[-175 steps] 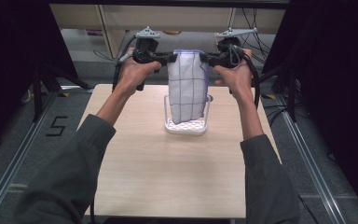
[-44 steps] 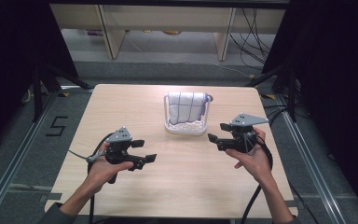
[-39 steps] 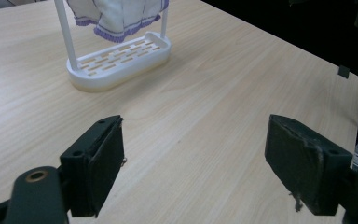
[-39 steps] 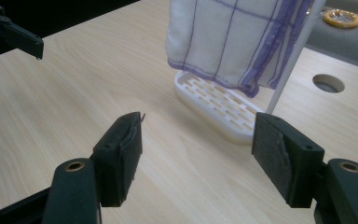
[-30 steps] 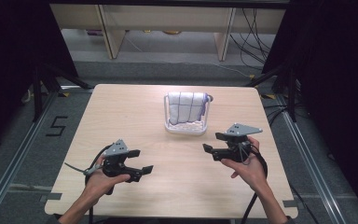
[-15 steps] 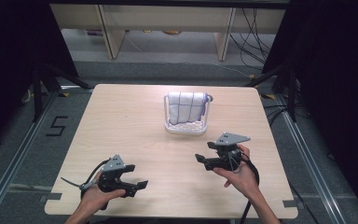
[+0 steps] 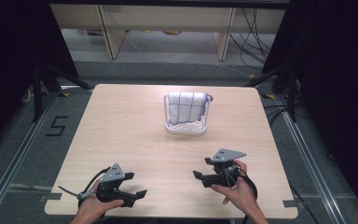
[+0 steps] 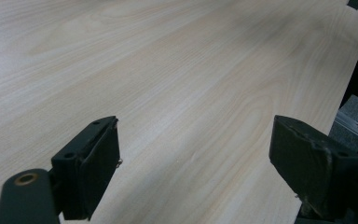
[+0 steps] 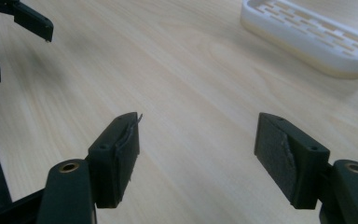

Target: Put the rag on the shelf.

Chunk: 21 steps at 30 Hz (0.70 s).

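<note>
White checked cloth [image 7: 187, 107] draped over white slotted rack [image 7: 185, 127]; left tongs [image 7: 139, 185] and right tongs [image 7: 197, 178] wide, empty, near pale wooden counter [image 7: 121, 126] edge.

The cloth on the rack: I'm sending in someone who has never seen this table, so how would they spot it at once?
Start at the light wooden table and look to its far half, a little right of centre, where a small white slotted rack stands. The cloth hangs folded over that rack. It is white with a thin dark grid, the one soft thing on the tabletop.
</note>
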Tool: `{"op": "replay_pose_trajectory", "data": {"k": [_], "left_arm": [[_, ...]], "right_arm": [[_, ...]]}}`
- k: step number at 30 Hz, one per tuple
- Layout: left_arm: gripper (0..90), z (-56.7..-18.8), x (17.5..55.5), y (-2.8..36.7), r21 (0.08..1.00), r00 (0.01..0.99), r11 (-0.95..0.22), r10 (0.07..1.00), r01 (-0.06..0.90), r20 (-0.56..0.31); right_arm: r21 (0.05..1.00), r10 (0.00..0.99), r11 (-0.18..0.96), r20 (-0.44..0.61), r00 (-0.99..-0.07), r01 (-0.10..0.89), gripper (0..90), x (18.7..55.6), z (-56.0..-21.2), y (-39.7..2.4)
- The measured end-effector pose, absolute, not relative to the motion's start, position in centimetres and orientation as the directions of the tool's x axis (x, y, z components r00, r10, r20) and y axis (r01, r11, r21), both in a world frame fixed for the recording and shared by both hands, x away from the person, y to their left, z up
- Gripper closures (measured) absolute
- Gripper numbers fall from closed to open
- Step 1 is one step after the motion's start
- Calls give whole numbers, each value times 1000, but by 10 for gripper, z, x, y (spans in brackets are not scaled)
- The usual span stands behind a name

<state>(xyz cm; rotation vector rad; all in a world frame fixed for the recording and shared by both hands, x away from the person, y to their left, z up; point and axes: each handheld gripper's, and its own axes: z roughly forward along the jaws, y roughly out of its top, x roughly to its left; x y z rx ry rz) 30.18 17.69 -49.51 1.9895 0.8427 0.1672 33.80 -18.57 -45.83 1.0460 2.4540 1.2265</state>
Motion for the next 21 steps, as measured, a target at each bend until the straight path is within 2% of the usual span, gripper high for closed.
{"op": "replay_pose_trajectory", "data": {"k": [2, 4, 5, 7, 21], "left_arm": [[154, -496, 300, 176, 809, 754, -324, 624, 490, -207], [154, -496, 298, 177, 811, 756, -326, 623, 485, -202], [155, -495, 297, 177, 812, 754, -324, 626, 485, -201], [155, -495, 295, 177, 812, 754, -322, 624, 487, -205], [154, -499, 282, 181, 819, 760, -336, 626, 464, -174]], "right_arm": [[769, 658, 422, 105, -746, 480, 316, 336, -462, -187], [755, 670, 407, 135, -730, 513, 310, 328, -464, -186], [765, 655, 428, 105, -749, 481, 308, 328, -465, -188], [765, 649, 428, 110, -753, 481, 307, 324, -467, -189], [717, 641, 463, 135, -755, 521, 268, 300, -483, -194]]}}
